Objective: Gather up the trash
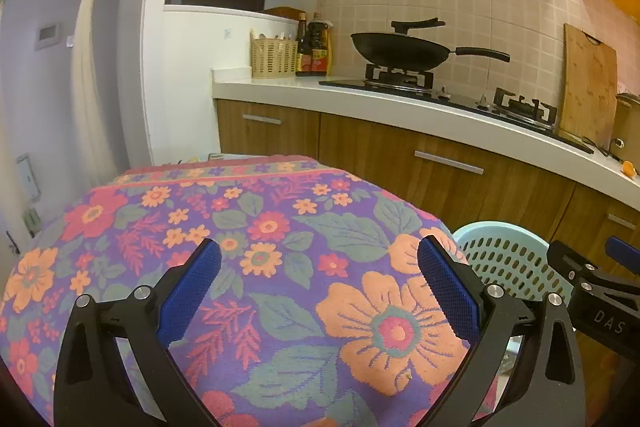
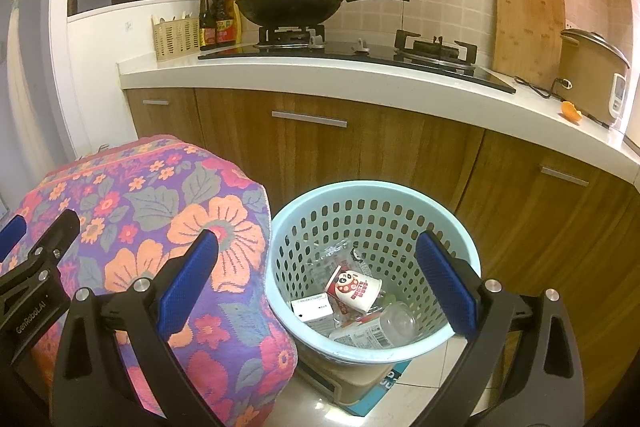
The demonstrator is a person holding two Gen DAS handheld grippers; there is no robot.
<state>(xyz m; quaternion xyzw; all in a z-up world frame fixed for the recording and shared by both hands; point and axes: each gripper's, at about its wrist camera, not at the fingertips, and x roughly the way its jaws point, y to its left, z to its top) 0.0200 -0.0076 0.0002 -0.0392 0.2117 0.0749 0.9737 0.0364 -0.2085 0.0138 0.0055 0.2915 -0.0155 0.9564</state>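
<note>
1. We see the left gripper [image 1: 318,287] wide open and empty, hanging over the floral cloth [image 1: 248,247] that fills the lower frame.
2. The right gripper [image 2: 316,279] is also spread wide, holding nothing, above the light blue perforated basket [image 2: 400,195] at lower centre.
3. Trash already lies in the basket: a paper cup with panda print [image 2: 356,289], a small white box [image 2: 312,309], a clear plastic bottle [image 2: 380,327], and a crumpled wrapper.
4. We spot no trash left on the cloth.
5. An orange peel [image 2: 571,111] sits on the counter [image 2: 360,77] at right; it probably remains to collect.
6. We judge the task nearly done.
</note>
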